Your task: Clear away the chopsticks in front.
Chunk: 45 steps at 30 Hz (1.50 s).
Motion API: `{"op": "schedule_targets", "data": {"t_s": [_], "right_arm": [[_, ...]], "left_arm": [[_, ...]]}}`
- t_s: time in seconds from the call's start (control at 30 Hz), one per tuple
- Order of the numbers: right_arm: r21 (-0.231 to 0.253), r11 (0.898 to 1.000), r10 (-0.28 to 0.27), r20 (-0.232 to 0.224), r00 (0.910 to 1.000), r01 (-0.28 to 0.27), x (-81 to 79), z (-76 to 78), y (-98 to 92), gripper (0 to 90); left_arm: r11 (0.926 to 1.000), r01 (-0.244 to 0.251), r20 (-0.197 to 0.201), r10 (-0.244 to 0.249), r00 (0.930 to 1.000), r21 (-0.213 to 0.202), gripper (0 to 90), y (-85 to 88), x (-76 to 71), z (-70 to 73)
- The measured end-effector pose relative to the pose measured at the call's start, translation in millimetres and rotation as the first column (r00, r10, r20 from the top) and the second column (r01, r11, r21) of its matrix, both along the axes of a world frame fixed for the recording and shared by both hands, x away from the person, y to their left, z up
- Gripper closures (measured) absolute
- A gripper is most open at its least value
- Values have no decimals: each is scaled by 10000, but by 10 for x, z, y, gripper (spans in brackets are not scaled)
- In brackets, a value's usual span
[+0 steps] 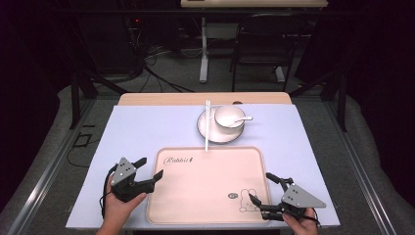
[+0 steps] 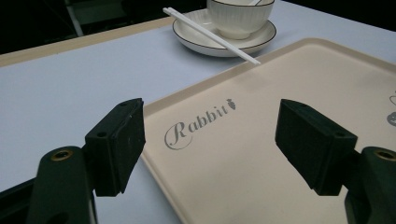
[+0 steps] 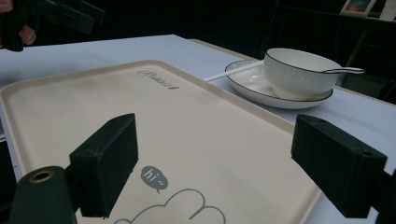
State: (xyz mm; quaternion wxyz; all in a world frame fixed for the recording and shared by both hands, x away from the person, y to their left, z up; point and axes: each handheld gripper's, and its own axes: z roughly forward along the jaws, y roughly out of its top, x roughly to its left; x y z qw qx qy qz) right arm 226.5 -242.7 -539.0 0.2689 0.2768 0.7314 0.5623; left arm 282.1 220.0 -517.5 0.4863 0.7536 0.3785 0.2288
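Observation:
A cream tray [image 1: 205,196] printed with "Rabbit" lies on the pale blue table, also in the left gripper view [image 2: 289,93] and the right gripper view [image 3: 93,107]. Behind it a white bowl [image 1: 229,117] with a spoon [image 1: 244,118] sits on a white plate [image 1: 208,129]; white chopsticks [image 1: 207,126] rest across the plate's left edge onto the tray rim. My left gripper [image 1: 149,169] stands open over the tray's left edge, nothing between its jaws [image 2: 210,140]. My right gripper [image 1: 262,188] stands open over the tray's right front corner, empty too [image 3: 215,163].
The pale blue mat [image 1: 147,127] covers the wooden table, whose far edge [image 1: 195,98] shows behind. Beyond the table stand a dark chair [image 1: 264,44] and a desk leg [image 1: 204,49], with cables on the floor. The table's front edge runs just below both hands.

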Motion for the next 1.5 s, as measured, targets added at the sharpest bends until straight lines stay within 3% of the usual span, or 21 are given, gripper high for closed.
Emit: {"op": "schedule_targets", "data": {"t_s": [0.67, 1.0, 1.13, 1.27, 1.33, 1.5], "right_arm": [[-124, 9998, 130, -3, 9999, -130, -17, 5, 16, 145], [-88, 9999, 78, -75, 9999, -79, -38, 7, 6, 144], [-98, 9999, 83, -116, 9999, -84, -33, 0, 16, 145], [-120, 9998, 125, -119, 9999, -126, -36, 1, 22, 144], [-125, 9998, 125, -115, 9999, -126, -38, 1, 21, 145], [-71, 10000, 67, -131, 9999, -68, -29, 0, 16, 145]], "left_arm": [[9999, -101, -278, 103, 9996, 59, 245, 13, 22, -17], [9987, -465, -331, 471, 9983, 200, 257, 1, 56, 35], [9983, -579, -516, 582, 9970, 72, 262, -26, 90, 88], [9981, -598, -781, 606, 9951, 134, 279, -74, 142, 117], [9979, -627, -1096, 641, 9919, 168, 302, -121, 192, 133], [9974, -671, -1283, 699, 9893, 254, 338, -186, 276, 185]]}}
